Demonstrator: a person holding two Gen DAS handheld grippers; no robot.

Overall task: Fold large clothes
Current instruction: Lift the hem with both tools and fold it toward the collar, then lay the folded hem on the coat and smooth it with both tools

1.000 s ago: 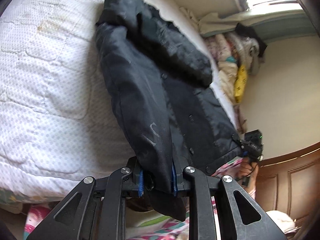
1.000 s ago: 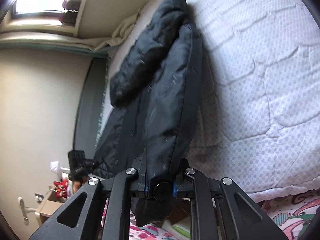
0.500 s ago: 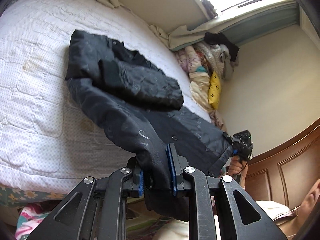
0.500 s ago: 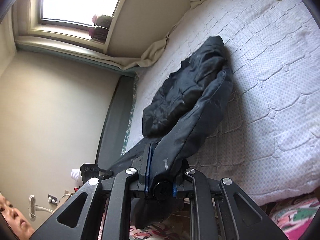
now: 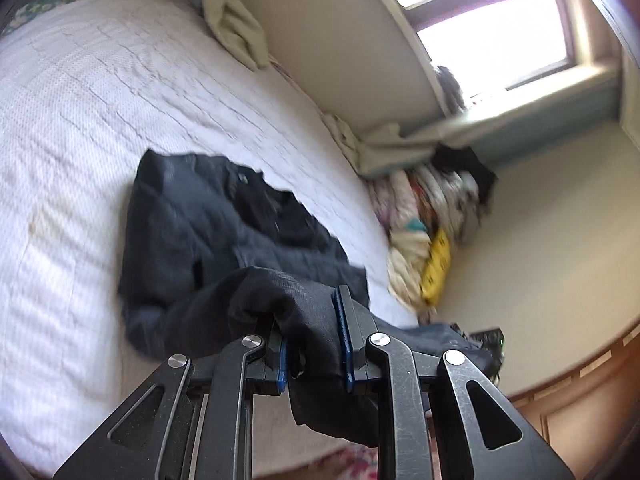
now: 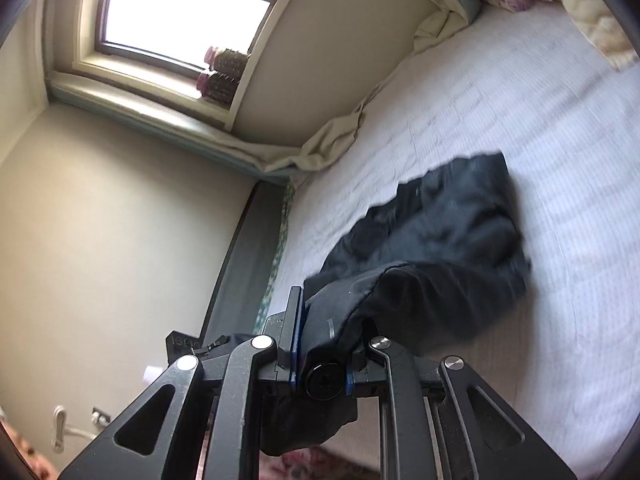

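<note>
A large black coat (image 5: 224, 240) lies on the white quilted bed (image 5: 80, 100), its upper part flat and its lower hem lifted off the mattress. My left gripper (image 5: 316, 344) is shut on one corner of that hem, black cloth bunched between the blue pads. In the right wrist view the same coat (image 6: 448, 232) runs back over the bed (image 6: 520, 100), and my right gripper (image 6: 324, 344) is shut on the other hem corner. The right gripper (image 5: 486, 338) also shows at the far end of the stretched hem in the left wrist view.
A pile of folded clothes and bedding (image 5: 428, 216) is stacked at the bed's far side by the wall. A cream cloth (image 5: 236, 28) hangs near the wall. A window (image 6: 180, 12) with plant pots (image 6: 224, 72) is above. Wood panelling (image 5: 580, 392) stands at right.
Both grippers rose and swung forward over the bed with the hem held, so the lower part of the coat now arches over its upper part. The view tilted up toward the window.
</note>
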